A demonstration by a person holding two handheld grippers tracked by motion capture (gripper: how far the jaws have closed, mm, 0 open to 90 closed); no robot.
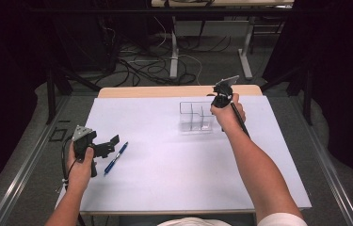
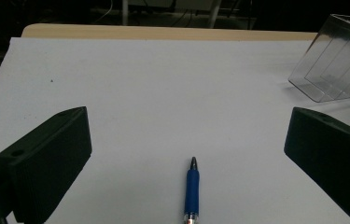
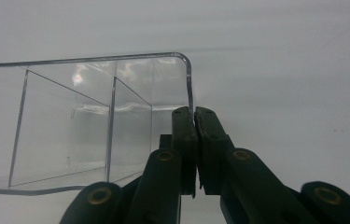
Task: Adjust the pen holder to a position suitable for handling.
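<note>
Right gripper (image 3: 195, 112) clamped on the clear plastic divided organizer's (image 3: 93, 121) wall.

From above we see our left gripper (image 1: 110, 143) beside the blue ballpoint pen (image 1: 116, 158) on the white bench (image 1: 164, 165); its own view shows jaws wide apart.

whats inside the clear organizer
Nothing that shows: the clear organizer has bare compartments, with only its dividers visible through the walls. The right tongs, shut on its right wall, cover a little of that end. The blue pen lies outside.

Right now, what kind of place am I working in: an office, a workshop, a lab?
Most likely a lab recording bay. The white work table stands between dark curtains, loose cables sprawl over the floor behind it, and only a clear divided organizer and a blue pen lie on it.
</note>
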